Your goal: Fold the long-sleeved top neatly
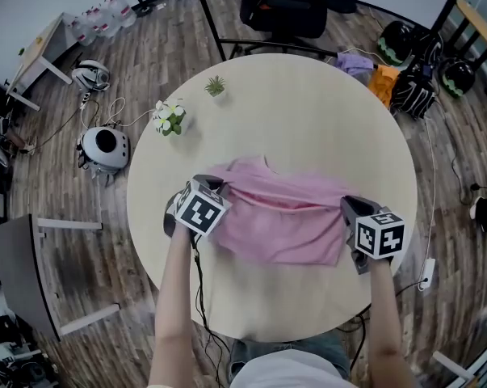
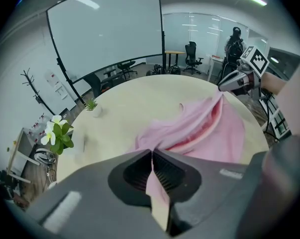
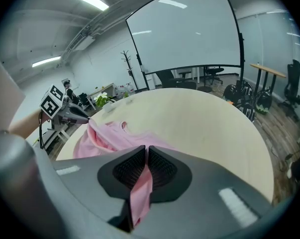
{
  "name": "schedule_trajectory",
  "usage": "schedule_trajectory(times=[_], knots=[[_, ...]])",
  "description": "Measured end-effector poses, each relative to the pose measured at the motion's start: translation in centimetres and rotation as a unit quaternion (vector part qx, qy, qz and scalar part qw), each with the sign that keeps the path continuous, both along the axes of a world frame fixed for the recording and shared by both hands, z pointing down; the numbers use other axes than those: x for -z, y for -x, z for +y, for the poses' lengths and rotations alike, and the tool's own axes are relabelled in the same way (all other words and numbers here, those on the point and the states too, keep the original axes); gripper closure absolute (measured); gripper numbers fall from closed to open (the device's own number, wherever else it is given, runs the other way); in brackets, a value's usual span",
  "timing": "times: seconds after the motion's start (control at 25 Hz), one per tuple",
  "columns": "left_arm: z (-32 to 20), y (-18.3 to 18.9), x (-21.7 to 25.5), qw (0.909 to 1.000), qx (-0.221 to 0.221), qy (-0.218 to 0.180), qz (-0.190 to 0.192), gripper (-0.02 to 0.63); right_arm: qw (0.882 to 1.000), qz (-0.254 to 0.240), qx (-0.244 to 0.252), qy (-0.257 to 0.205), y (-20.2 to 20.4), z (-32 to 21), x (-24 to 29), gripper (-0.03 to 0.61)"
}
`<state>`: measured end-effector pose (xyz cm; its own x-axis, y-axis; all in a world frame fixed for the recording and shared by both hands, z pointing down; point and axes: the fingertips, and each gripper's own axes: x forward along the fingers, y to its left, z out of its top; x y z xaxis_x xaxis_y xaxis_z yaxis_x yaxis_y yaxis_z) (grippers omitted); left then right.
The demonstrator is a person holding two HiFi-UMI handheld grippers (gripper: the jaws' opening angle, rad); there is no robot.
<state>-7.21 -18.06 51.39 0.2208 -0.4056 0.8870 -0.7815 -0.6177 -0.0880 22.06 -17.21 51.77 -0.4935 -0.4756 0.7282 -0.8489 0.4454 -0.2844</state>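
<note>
1. The pink top (image 1: 283,217) lay near the front of the round table (image 1: 308,111).
2. The left gripper (image 1: 211,191) had its jaws clamped on the top's left edge.
3. The right gripper (image 1: 350,210) pinched the right edge, with cloth lifted between them.

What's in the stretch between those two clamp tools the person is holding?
The pink top spans it: left gripper and right gripper are each shut on one end, the cloth draped over the round table. The head view shows it.
</note>
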Motion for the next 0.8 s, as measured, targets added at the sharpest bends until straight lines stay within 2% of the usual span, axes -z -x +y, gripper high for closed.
schedule_trajectory(times=[0.24,0.36,0.48,0.64,0.8], knots=[[-1.6,0.3,-2.1,0.9985,0.041,0.011,0.034,0.590,1.000,0.004,-0.009,0.015,-0.2,-1.6,-2.3,0.520],[-2.3,1.3,-2.4,0.9951,0.083,-0.002,0.054,0.581,1.000,0.014,-0.026,0.001,-1.0,-2.5,-2.6,0.505],[-2.5,1.9,-2.4,0.9927,0.101,-0.009,0.065,0.571,0.998,0.022,-0.052,-0.017,-2.4,-3.4,-2.4,0.497],[-2.2,1.6,-2.7,0.9944,0.082,-0.008,0.065,0.553,0.998,0.013,-0.054,-0.018,-3.3,-3.6,-2.3,0.446],[-1.8,-0.1,-3.3,0.9961,0.040,0.000,0.078,0.471,1.000,0.017,-0.014,-0.013,-2.7,-3.0,-3.0,0.420]])
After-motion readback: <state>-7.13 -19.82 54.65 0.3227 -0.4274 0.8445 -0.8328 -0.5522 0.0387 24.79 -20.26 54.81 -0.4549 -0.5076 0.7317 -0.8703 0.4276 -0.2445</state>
